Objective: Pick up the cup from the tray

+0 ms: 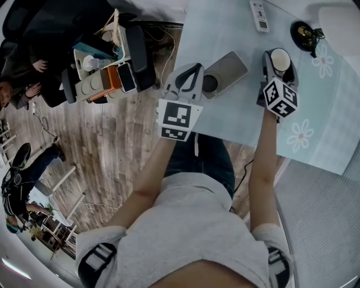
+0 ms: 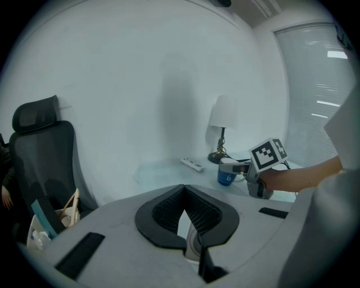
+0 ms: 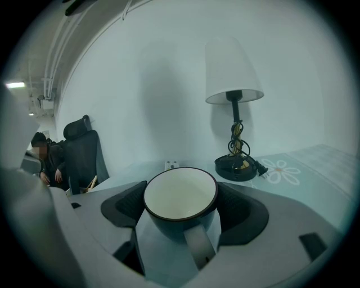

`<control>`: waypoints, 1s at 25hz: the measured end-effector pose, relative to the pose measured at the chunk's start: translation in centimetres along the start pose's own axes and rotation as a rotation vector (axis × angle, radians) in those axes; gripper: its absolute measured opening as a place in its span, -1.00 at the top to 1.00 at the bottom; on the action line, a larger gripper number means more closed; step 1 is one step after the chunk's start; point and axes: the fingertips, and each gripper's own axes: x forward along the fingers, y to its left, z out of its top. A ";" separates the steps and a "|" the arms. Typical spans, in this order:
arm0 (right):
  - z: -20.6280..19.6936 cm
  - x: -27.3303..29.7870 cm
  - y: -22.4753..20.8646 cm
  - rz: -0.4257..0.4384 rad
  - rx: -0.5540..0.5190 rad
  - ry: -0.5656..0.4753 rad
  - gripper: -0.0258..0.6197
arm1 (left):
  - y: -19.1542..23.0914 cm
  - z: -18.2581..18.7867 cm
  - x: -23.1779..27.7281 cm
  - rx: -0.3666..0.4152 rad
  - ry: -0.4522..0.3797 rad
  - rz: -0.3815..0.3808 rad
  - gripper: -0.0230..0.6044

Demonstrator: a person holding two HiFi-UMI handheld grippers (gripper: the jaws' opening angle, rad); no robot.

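A dark blue cup (image 1: 280, 58) with a white inside sits between the fingers of my right gripper (image 1: 279, 61), which is shut on it. In the right gripper view the cup (image 3: 180, 194) fills the gap between the pads, handle toward the camera. The left gripper view shows the cup (image 2: 226, 174) low over the table; whether it touches the cloth I cannot tell. The grey tray (image 1: 229, 68) lies left of the cup, with a dark round patch (image 1: 209, 83) at its near end. My left gripper (image 1: 195, 68) is shut on nothing beside the tray's near-left corner.
A white remote (image 1: 259, 16) lies at the far side of the table and a black lamp base (image 1: 305, 34) with its cord at the far right. Beyond the table's left edge (image 1: 179, 50) are a cluttered trolley (image 1: 107, 73), an office chair and a seated person (image 1: 22, 50).
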 end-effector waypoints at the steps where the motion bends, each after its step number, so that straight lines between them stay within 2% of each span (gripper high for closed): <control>1: 0.0 0.0 0.0 0.000 -0.001 -0.003 -0.12 | -0.1 0.0 0.1 0.000 0.001 -0.001 0.91; 10: 0.1 0.1 0.1 0.043 -0.019 -0.022 -0.12 | -0.8 0.4 0.7 -0.001 -0.006 -0.006 0.91; 14: 0.2 0.1 0.1 0.029 -0.033 -0.008 -0.12 | -1.1 0.7 0.9 0.002 -0.010 -0.014 0.91; 18: 1.8 -0.9 0.3 -0.009 -0.100 -0.064 -0.12 | -1.3 0.9 0.8 0.004 -0.023 -0.021 0.91; 25: 4.8 -4.8 3.5 0.049 -0.077 -0.162 -0.12 | -1.6 2.1 0.2 -0.005 -0.068 -0.032 0.91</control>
